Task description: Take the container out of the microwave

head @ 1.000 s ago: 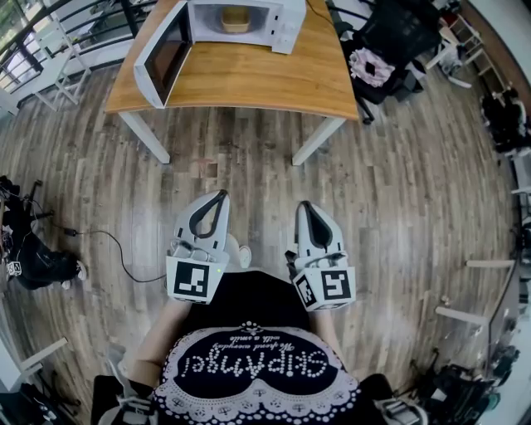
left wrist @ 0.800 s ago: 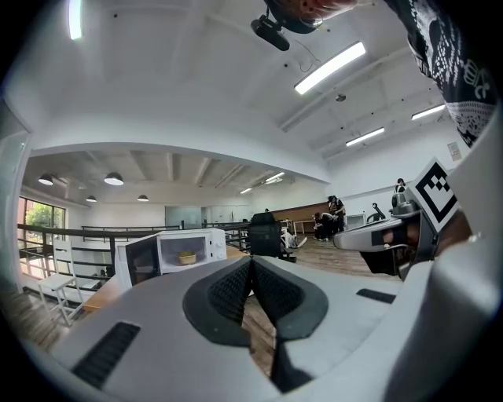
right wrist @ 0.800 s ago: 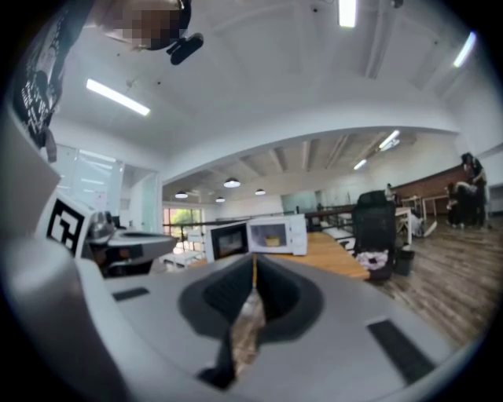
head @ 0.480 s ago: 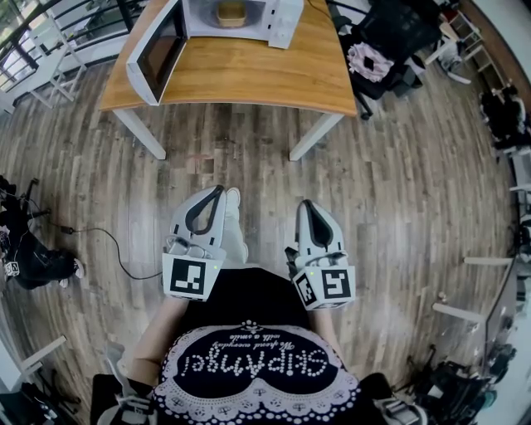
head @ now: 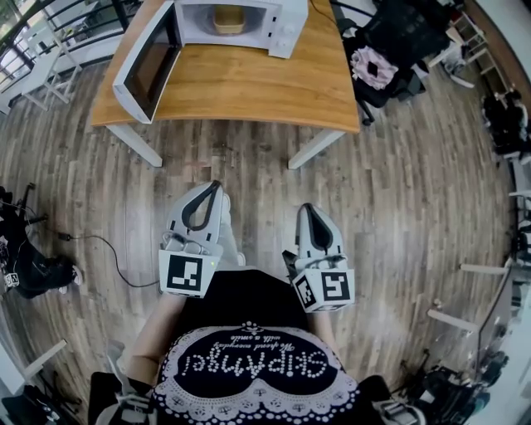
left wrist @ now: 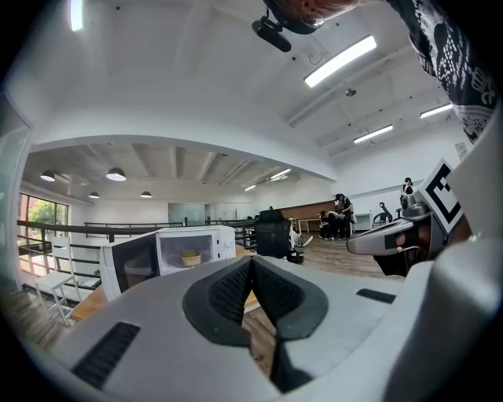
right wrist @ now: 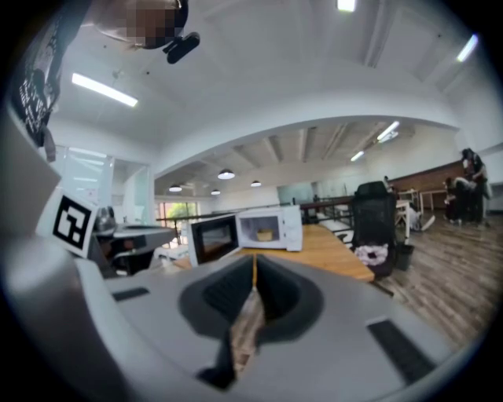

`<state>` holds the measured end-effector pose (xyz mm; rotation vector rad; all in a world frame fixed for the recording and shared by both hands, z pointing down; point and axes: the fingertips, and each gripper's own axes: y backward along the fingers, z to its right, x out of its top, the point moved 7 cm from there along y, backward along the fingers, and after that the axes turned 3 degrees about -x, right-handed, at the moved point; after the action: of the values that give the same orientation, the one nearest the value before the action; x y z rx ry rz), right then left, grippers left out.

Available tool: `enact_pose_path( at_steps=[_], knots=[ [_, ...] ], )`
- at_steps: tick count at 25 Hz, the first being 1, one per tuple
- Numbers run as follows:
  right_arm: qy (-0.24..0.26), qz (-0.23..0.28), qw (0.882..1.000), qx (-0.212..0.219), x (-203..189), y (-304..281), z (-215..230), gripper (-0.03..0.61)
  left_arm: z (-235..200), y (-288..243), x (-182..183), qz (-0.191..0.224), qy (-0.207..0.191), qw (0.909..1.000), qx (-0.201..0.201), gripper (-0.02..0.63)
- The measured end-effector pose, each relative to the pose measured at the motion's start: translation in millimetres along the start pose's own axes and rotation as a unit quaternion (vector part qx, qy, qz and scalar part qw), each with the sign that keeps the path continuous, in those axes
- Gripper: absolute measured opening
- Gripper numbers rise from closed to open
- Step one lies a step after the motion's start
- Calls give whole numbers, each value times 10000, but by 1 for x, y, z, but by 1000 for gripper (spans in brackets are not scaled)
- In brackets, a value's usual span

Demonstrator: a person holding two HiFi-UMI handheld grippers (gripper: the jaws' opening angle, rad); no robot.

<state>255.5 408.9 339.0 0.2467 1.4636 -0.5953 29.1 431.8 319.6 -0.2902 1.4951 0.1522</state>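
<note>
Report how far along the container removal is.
Done: the white microwave on the wooden table has its door open. In hand: nothing; left gripper and right gripper are shut, empty, short of the table. Left: the tan container sits inside, untouched.

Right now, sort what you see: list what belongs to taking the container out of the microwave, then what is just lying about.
For the job: microwave, its open door, container inside, table, left claw, right claw, both shut and empty.
Lying about: black office chair, pink bundle on it, white chair.
</note>
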Motion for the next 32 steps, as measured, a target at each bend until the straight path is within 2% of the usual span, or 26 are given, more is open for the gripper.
enact_pose_path(
  at_steps=[10, 18, 27, 32],
  knots=[
    [-34, -141, 9999, -44, 31, -117, 7, 35, -84, -90, 10, -90, 33, 9999, -59, 28],
    [-69, -187, 9998, -87, 45, -194, 6, 35, -143, -139, 9, -135, 107, 9998, -45, 28],
    [-99, -228, 9988, -425, 52, -234, 9, 35, -188, -169, 4, -194, 170, 9996, -125, 28],
    [-91, -228, 9982, -545, 53, -237, 15, 35, -190, -176, -1, -262, 169, 9994, -169, 28]
  ],
)
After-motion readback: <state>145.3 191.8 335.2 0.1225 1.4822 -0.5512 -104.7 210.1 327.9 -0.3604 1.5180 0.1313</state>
